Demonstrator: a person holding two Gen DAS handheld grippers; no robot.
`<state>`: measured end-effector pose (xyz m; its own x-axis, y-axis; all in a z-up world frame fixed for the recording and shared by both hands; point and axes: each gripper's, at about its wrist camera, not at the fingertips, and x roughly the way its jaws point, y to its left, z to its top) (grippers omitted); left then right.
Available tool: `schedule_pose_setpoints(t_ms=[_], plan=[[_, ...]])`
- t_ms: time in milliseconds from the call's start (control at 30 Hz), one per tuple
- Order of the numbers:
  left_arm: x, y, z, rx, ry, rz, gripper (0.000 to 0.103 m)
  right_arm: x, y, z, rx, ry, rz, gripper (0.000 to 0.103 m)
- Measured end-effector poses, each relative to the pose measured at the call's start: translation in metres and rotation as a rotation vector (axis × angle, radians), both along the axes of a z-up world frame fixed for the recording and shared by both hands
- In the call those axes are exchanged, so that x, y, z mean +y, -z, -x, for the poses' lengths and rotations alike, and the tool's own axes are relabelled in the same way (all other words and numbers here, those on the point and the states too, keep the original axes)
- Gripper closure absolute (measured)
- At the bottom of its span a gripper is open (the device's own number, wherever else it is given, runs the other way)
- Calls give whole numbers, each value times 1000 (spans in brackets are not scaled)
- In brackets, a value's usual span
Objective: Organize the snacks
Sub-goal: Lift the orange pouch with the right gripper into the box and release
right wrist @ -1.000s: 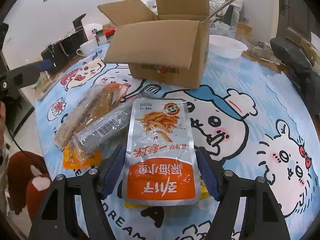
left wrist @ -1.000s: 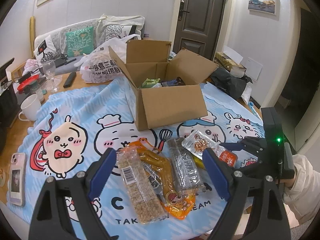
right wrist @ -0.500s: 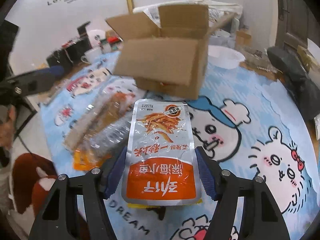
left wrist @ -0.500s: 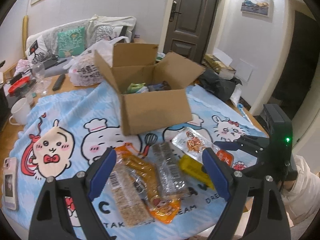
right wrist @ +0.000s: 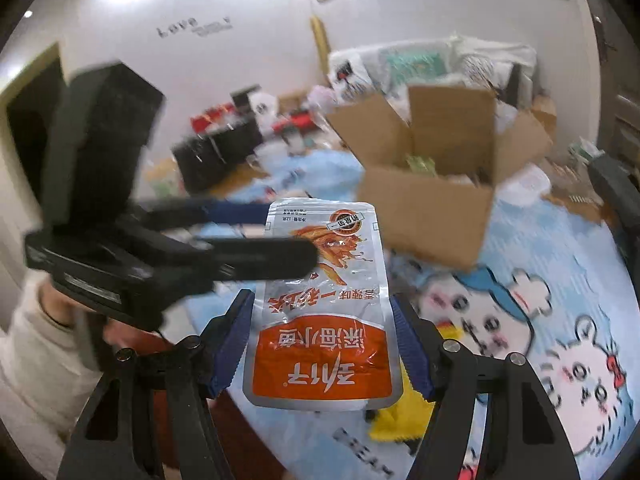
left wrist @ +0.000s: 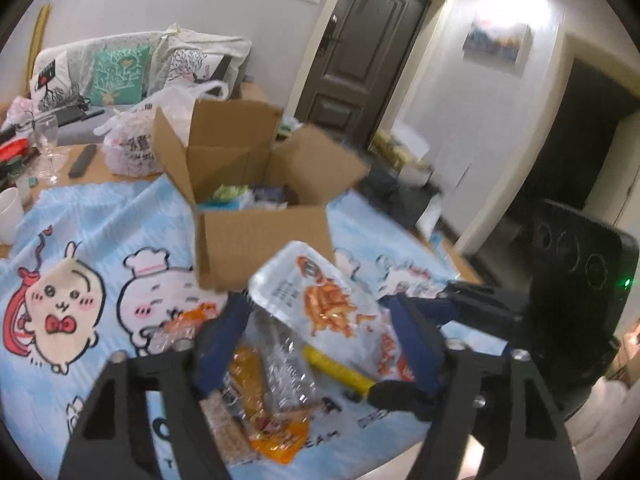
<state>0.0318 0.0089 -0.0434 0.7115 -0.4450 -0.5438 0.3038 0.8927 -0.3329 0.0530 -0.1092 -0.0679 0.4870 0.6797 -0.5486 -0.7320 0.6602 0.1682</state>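
Note:
My right gripper point(right wrist: 322, 344) is shut on a silver and orange snack pouch point(right wrist: 324, 308) and holds it lifted above the table, short of the open cardboard box point(right wrist: 432, 216). The pouch point(left wrist: 324, 300) also shows in the left wrist view, with the right gripper point(left wrist: 400, 344) on its lower end. My left gripper point(left wrist: 320, 344) is open, its fingers on either side of the raised pouch without touching it. Below it lie an orange packet point(left wrist: 260, 400), a clear wrapped bar point(left wrist: 288, 368), a grain bar point(left wrist: 224, 420) and a yellow packet point(left wrist: 340, 372). The box point(left wrist: 256, 216) holds a few snacks.
A blue cartoon tablecloth point(left wrist: 80, 248) covers the table. A white plastic bag point(left wrist: 136, 140), a wine glass point(left wrist: 48, 140), a remote point(left wrist: 82, 160) and a white mug point(left wrist: 8, 212) stand at the far left. A dark bag point(right wrist: 616, 188) lies right of the box.
My right gripper has lifted the orange pouch off the table and raised it toward the box. My left gripper has moved in so its fingers frame the pouch. A yellow packet underneath is uncovered.

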Motion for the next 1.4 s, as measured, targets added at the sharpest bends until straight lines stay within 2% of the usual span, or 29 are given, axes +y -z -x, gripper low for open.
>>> schedule_pose_setpoints(t_ms=[67,100,133,167,300,400,500,667,767,833,900,933,967,1033,1300,1400], plan=[[5,-15,-6,-34,0,1,66,6,-15,-1,-29,-19,-27,39],[7,-21,-8,-46,4,-1,70,9,-22,-2,-47,-24,-33,39],[8,-28,-14,-58,11,-3,79,11,-28,-4,-60,-25,-36,39],[10,-35,-20,-67,14,-5,83,14,-34,-7,-72,-25,-39,39],[9,-60,-45,-96,27,-45,86,21,-58,-25,-111,-13,-43,39],[10,-74,-76,-79,30,-59,86,22,-73,-44,-123,3,-41,39],[5,-81,-115,-56,4,-106,86,20,-85,-76,-107,13,-36,39],[7,-73,-173,23,-12,-121,86,19,-94,-130,-58,27,10,39],[5,-58,-199,70,-24,-180,86,24,-88,-164,-16,22,56,39],[9,-49,-211,99,-39,-178,86,29,-82,-182,7,12,90,39],[12,-42,-219,118,-64,-197,85,33,-77,-195,28,8,109,39],[12,-40,-222,126,-79,-213,74,36,-73,-201,28,16,133,39],[13,-39,-223,134,-92,-222,54,37,-69,-203,21,26,153,38],[13,-39,-221,127,-101,-227,43,40,-64,-210,20,46,179,36],[17,-46,-203,118,-104,-222,41,38,-64,-205,7,53,178,31],[21,-54,-183,96,-111,-186,35,32,-67,-191,-11,47,159,31]])
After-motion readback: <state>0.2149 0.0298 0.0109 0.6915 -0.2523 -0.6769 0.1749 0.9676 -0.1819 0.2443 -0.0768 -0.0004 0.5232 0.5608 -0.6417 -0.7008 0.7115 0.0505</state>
